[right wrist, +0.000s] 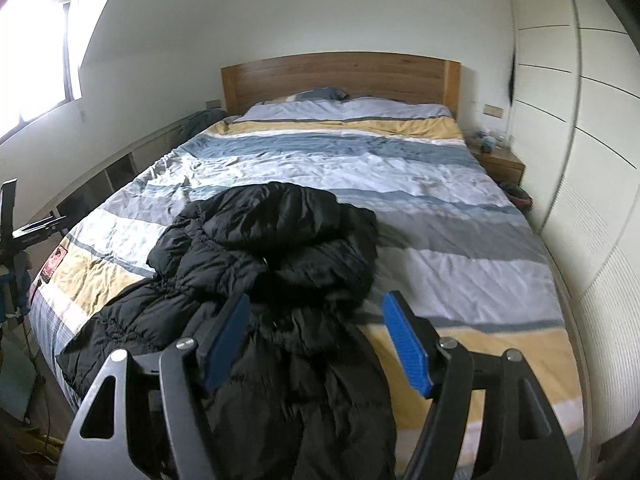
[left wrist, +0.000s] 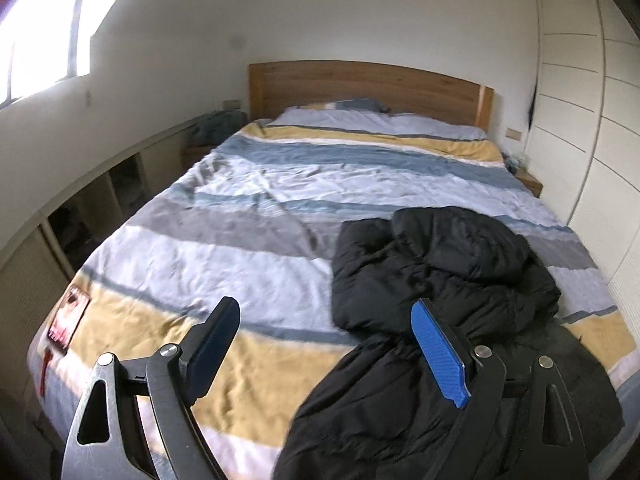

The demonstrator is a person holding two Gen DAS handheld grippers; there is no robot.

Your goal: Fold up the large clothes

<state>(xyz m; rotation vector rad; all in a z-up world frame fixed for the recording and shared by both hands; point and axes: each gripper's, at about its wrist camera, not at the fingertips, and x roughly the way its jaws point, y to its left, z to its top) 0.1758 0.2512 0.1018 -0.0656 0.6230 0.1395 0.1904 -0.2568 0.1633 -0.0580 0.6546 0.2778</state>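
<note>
A striped bed (right wrist: pixel 460 208) is filling the room, and a black puffer jacket (right wrist: pixel 276 248) is lying crumpled near its foot edge, the lower part trailing toward the foot-left corner. The left gripper (left wrist: pixel 332 344) is hanging spread and empty above the foot edge, beside the jacket. The right gripper (right wrist: pixel 316 340) is hovering over the jacket, jaws parted on nothing. Judging by the bunching, spreading the jacket flat before folding, each gripper taking an outer edge, is looking wisest.
</note>
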